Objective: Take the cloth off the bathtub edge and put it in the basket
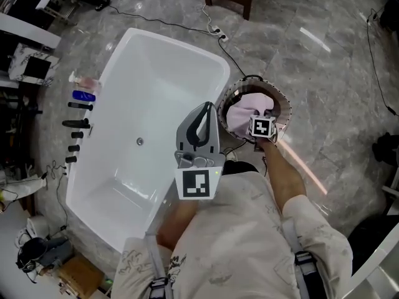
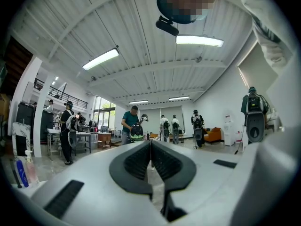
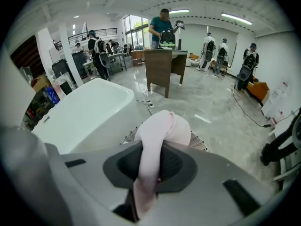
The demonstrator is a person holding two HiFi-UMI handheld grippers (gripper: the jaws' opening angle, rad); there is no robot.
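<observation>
The pale pink cloth (image 1: 240,109) is seen within the round rim of the basket (image 1: 225,99), which stands on the grey marble floor (image 1: 324,61) at about one o'clock from the middle of the head view, just beside the three o'clock side of the white bathtub (image 1: 156,98). The right gripper (image 1: 260,122) is held over the basket's five o'clock rim, tilted downward, with its marker cube facing up. In the right gripper view the jaws of the right gripper (image 3: 156,150) are closed on a gathered fold of the cloth (image 3: 162,128): the strip runs back between the pads, and the rest bulges out past the fingertips at twelve o'clock. Part of the basket's mesh rim (image 3: 201,143) is seen at three o'clock of that bulge, and the bathtub (image 3: 87,109) at ten o'clock. Whether the cloth already rests on the basket's bottom cannot be told.

The left gripper (image 1: 204,114) is held level above the tub's near rim, near the middle of the head view. In the left gripper view its jaws are brought fully together at the tips of the left gripper (image 2: 151,147), and nothing is gripped between them (only the room and several people far off are seen beyond).

A blue bottle (image 1: 83,96) and dark taps (image 1: 76,124) are lined along the tub's nine o'clock rim. A dark wooden table (image 3: 162,65) stands at twelve o'clock in the right gripper view.
</observation>
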